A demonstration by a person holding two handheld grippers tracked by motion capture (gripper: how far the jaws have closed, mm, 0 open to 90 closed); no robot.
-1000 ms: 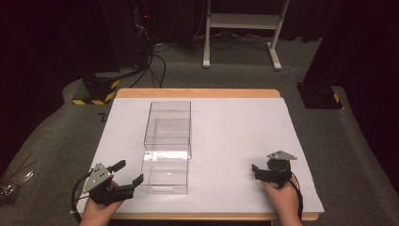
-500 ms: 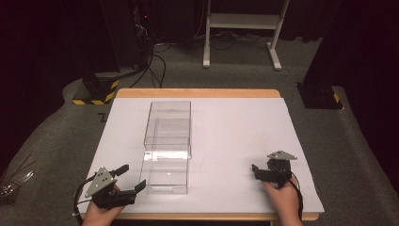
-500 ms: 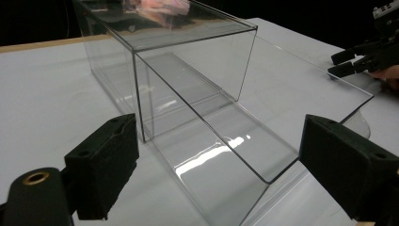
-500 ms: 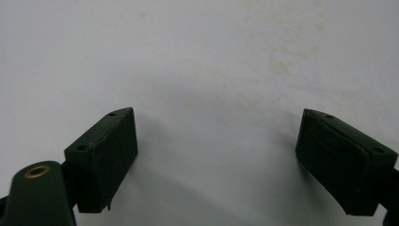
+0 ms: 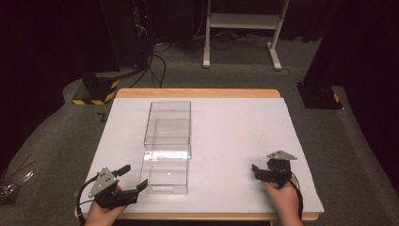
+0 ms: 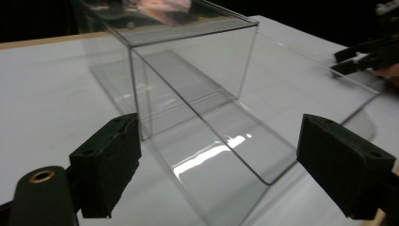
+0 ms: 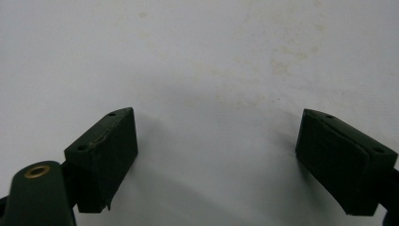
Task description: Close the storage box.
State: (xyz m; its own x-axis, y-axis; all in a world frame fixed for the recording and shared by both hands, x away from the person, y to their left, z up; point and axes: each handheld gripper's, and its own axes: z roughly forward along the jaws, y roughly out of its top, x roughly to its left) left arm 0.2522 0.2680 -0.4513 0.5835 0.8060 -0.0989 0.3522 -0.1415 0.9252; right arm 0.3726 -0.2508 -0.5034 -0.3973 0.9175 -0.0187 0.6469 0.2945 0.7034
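Note:
A clear plastic box lies lengthwise on the white-covered table, left of centre. My left gripper sits by the box's near-left corner, pointing right at it. Its jaws have just been closing slightly but stand open, with nothing between the pads. In the left gripper view the box stands just ahead of the open left gripper. My right gripper rests at the near right of the table, pointing left. In the right gripper view the right gripper is open over bare white sheet.
A white metal frame stands on the floor behind the table. A black stand with a yellow-striped base is at the back left, a black base at the back right. A clear bag lies on the floor, left.
My left gripper has shifted a little to the right and toward the near edge, closer to the box's near-left corner. The right gripper and the box have not moved.

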